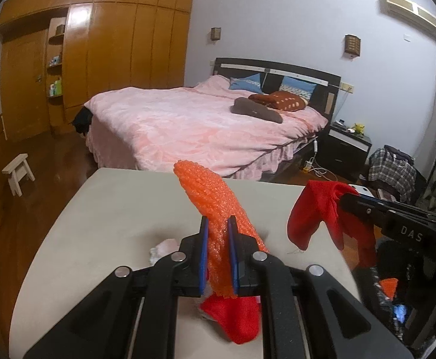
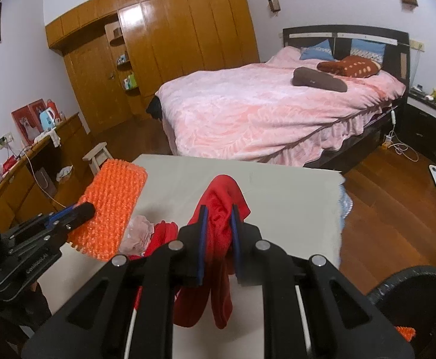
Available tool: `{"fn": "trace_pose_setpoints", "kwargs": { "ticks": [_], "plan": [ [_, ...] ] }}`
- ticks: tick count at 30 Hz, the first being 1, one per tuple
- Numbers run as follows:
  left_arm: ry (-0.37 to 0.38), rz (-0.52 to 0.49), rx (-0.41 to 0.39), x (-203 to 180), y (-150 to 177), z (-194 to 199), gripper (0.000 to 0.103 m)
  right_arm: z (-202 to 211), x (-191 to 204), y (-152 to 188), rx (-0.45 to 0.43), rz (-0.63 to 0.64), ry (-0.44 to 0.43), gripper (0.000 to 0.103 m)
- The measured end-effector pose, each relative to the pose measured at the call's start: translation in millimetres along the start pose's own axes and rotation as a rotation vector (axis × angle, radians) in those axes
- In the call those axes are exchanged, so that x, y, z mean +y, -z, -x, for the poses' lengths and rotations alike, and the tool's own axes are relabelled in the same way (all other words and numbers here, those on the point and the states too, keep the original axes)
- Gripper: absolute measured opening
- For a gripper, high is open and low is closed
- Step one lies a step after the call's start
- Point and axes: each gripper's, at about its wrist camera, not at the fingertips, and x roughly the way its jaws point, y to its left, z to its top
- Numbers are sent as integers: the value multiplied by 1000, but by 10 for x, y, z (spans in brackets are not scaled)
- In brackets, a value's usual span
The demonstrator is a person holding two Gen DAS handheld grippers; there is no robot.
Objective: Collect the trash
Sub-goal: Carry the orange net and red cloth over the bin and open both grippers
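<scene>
The left gripper [image 1: 218, 227] was clamped on an orange foam net [image 1: 215, 203] that stood up between its fingers, above a red cloth [image 1: 235, 317] on the tabletop [image 1: 113, 209]. To its right, the right gripper [image 2: 219, 215] pinched a hanging red rag [image 2: 220, 239]. A crumpled pink tissue [image 2: 137, 233] lay below-left of it. Beyond the tabletop stood a pink bed [image 2: 262, 113].

foam net [image 1: 215, 209]: bright orange, knobbly mesh pattern, between the left gripper's [image 1: 218, 230] blue pads
cloth [image 2: 218, 224]: plain red, between the right gripper's [image 2: 218, 218] blue pads
tissue [image 2: 137, 233]: pale pink, left of the right gripper
table [image 2: 277, 191]: plain beige, under both grippers
bedspread [image 2: 247, 110]: pink, mottled, beyond the grippers
</scene>
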Motion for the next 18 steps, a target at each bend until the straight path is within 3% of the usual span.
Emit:
{"fn": "trace_pose_setpoints", "kwargs": {
  "ticks": [18],
  "plan": [
    [168, -83, -4, -1053, 70, 314, 12, 1292, -485, 364, -86, -54, 147, 14]
  ]
}}
